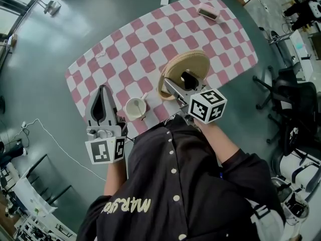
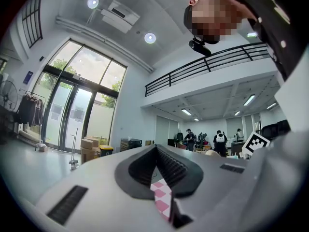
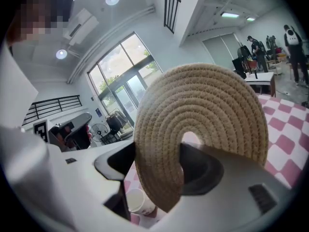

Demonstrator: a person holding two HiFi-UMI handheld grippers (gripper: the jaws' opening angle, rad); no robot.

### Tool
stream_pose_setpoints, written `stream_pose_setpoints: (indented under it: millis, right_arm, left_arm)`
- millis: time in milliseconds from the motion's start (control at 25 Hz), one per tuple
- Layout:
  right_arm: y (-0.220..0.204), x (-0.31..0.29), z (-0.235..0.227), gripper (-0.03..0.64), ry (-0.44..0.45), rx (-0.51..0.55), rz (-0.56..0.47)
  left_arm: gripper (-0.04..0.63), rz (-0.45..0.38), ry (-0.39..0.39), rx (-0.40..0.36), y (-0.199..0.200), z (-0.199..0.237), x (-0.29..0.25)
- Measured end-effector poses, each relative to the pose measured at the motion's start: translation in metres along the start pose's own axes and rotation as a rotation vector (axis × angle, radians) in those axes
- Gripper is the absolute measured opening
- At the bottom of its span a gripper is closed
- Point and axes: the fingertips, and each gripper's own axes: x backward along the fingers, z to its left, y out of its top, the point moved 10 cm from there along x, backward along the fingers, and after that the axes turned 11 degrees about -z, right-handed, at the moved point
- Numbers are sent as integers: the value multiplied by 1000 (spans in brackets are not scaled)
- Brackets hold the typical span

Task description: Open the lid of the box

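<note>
My right gripper (image 1: 181,82) is shut on a round woven straw lid (image 1: 189,65), with one jaw on each face of it. The lid (image 3: 203,110) is lifted and stands on edge, tilted, filling the right gripper view around my right gripper (image 3: 159,170). In the head view a woven rim (image 1: 162,88) shows below the lid's left side; the box itself is mostly hidden under the lid and gripper. My left gripper (image 1: 104,92) rests over the table's near left edge, shut and empty; its closed tips (image 2: 157,150) point out over the checkered cloth.
A pink-and-white checkered cloth (image 1: 150,39) covers the table. A white cup (image 1: 135,108) stands between the two grippers, seen also as the cup (image 3: 138,202) below the lid. A small flat box (image 1: 208,12) lies at the far edge. Office chairs (image 1: 286,92) stand to the right.
</note>
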Motion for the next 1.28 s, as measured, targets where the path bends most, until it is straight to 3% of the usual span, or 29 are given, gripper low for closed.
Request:
stream_pose_setpoints:
  millis: [320,600,960,1280]
  right_arm:
    - [56,32,6,296,58,96,-191]
    - [97,60,11,296,34,277,-316]
    - [140,99,21,296,35,404,-509]
    - [156,122,24,296,11,490,-593]
  left_arm:
    - [8,-28,20,19,15,4,2]
    - [8,-57,33,1,29,3,2]
    - [8,-101,68,-26,48,7,11]
    - [8,-127,103,-58,62,19,19]
